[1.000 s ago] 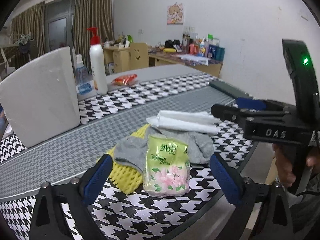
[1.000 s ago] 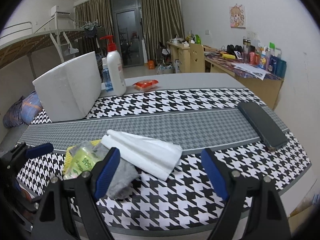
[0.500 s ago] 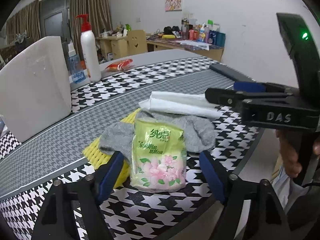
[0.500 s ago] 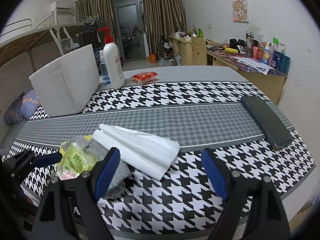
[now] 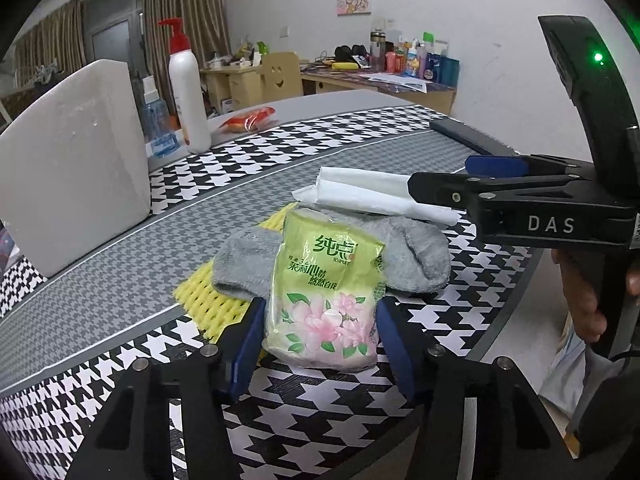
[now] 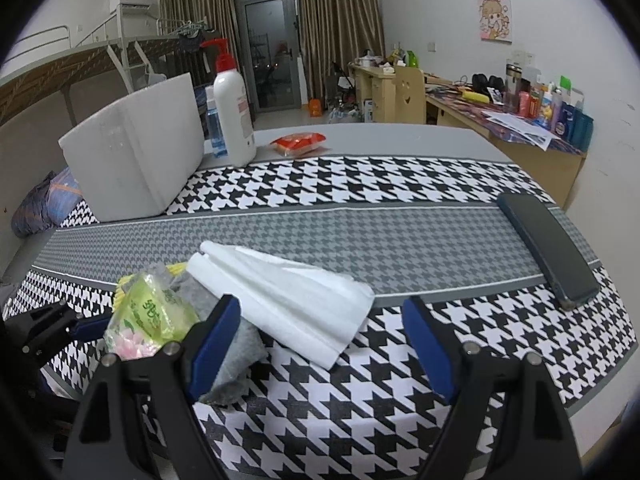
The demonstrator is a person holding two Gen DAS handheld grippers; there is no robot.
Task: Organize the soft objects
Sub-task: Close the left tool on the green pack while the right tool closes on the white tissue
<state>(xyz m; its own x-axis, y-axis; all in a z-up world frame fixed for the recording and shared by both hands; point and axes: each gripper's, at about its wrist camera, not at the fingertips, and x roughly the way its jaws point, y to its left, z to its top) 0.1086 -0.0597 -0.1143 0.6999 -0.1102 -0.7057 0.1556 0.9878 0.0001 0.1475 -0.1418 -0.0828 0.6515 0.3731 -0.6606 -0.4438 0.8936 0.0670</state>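
A green tissue pack with pink flowers (image 5: 324, 292) lies on a grey sock (image 5: 416, 252), over yellow foam netting (image 5: 208, 300). A folded white cloth (image 5: 372, 196) lies just behind. My left gripper (image 5: 320, 332) has its blue pads on both sides of the tissue pack, touching it. My right gripper (image 6: 320, 340) is open and empty above the table, in front of the white cloth (image 6: 288, 296); the tissue pack (image 6: 148, 320) and sock (image 6: 236, 360) are to its left. The right gripper also shows in the left wrist view (image 5: 460, 184).
A white foam box (image 6: 136, 156) stands at the back left, with a pump bottle (image 6: 232, 108), a blue bottle (image 5: 156, 120) and a red snack packet (image 6: 300, 142) beside it. A dark phone-like slab (image 6: 548, 248) lies at the right. The table's front edge (image 5: 504, 320) is close.
My left gripper has moved forward and narrowed from wide open to close around the tissue pack. My right gripper has stayed open and shifted slightly toward the white cloth.
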